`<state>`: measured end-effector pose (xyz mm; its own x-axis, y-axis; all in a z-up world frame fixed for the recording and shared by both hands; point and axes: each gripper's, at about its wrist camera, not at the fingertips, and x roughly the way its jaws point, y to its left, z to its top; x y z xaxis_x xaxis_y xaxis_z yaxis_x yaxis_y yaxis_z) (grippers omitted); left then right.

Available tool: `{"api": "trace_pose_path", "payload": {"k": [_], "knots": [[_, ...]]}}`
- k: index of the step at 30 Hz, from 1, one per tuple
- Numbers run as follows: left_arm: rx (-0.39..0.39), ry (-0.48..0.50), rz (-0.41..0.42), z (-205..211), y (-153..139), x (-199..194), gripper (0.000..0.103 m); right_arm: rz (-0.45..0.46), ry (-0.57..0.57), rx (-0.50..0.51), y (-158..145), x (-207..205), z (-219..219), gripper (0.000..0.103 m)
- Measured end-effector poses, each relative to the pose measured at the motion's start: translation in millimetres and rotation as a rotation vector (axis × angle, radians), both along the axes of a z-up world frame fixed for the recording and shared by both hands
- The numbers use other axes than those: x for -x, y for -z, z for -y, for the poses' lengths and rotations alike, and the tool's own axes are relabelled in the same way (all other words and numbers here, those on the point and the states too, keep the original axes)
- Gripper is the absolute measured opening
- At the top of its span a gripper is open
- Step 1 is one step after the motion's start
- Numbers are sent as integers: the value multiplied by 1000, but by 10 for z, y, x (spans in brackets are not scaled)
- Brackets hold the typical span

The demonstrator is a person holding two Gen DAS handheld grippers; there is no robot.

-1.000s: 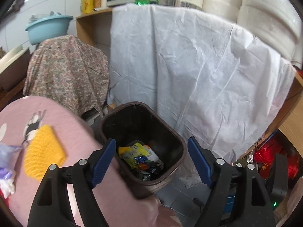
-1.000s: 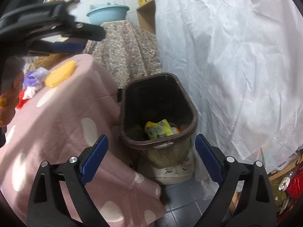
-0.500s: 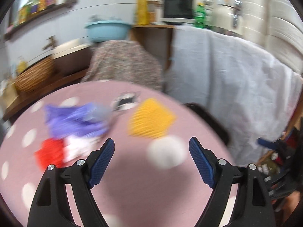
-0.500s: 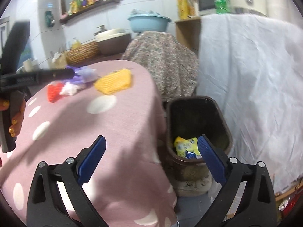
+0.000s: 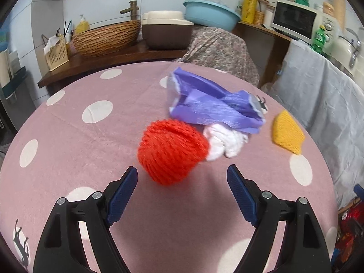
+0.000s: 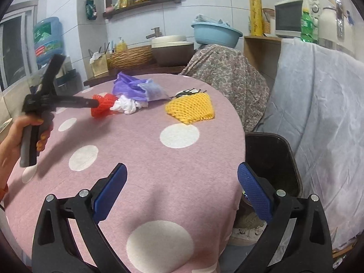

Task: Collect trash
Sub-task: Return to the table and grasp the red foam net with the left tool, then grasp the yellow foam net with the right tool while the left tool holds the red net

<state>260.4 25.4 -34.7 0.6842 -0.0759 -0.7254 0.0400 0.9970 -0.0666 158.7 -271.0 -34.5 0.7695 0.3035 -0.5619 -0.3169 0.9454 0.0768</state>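
Note:
A red foam net [image 5: 171, 151] lies on the pink polka-dot table [image 5: 91, 141], just ahead of my open, empty left gripper [image 5: 182, 182]. A white crumpled tissue [image 5: 224, 142] and a purple plastic bag [image 5: 213, 107] lie right behind it, and a yellow foam net [image 5: 287, 136] further right. In the right wrist view the left gripper [image 6: 94, 102] reaches the red net [image 6: 102, 107], beside the tissue [image 6: 126, 107], purple bag [image 6: 136, 87] and yellow net [image 6: 191, 108]. My right gripper [image 6: 182, 188] is open and empty above the table's near edge. The dark trash bin [image 6: 273, 159] stands on the floor at the table's right.
A white sheet [image 6: 318, 113] hangs over furniture to the right, behind the bin. A floral cloth [image 6: 227, 79] covers something beyond the table. A wooden counter [image 5: 109, 56] with a woven basket and bowls runs along the back wall.
Both grippers swung from over the trash bin back up to the table. The left gripper moved in close to the red net; the right now looks across the table.

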Motion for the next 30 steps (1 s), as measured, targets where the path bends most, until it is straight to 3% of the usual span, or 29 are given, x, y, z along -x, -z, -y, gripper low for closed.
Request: {"api": "trace_pose_path", "payload": {"k": [6,9,12,23,30], "knots": [[10,-29,-81,-183,177,-291,51,12,-5,15,-74,61,-43,96],[12,-31,-90,-202,244,-305,32,11,-9,11,-96,48,-47,96],[34,-32,-82,-222,227,-260,21,8,-22,9,-101,24,-75,96],[89,-7,16,-304,-52,222,16,-50,-100,-6,-64,-360,-327,96],[117,40,73,-208,-219,675,16,-102,-87,60,-42,-1049,-467,96]]}}
